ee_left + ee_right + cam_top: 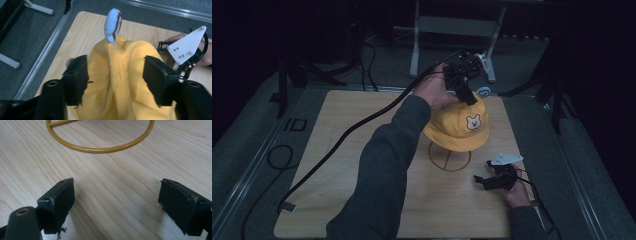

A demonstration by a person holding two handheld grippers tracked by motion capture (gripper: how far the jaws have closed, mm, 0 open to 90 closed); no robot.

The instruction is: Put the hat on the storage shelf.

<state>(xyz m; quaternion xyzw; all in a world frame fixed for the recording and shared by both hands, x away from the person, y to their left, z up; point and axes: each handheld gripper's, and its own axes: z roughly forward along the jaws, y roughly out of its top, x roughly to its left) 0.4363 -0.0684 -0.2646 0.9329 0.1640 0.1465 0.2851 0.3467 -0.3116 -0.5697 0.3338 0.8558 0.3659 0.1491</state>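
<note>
A yellow hat (457, 127) with a bear patch (473, 122) sits on a stand with a yellow ring base (449, 160). My left gripper (468, 99) points down at the hat's crown from the far side. In the left gripper view the left gripper (116, 72) is open, its jaws standing on either side of a ridge of the yellow hat (120, 85) fabric. A pale blue ear (113, 25) sticks up beyond. My right gripper (484, 179) lies low on the table at the near right. Its jaws are open and empty (117, 195), facing the ring base (100, 149).
The wooden table (337, 150) has bare board on its left half. A black cable (357, 125) trails from the left gripper across it. Metal frame legs (414, 50) and stands rise on the floor behind. A person's sleeve (382, 170) crosses the middle.
</note>
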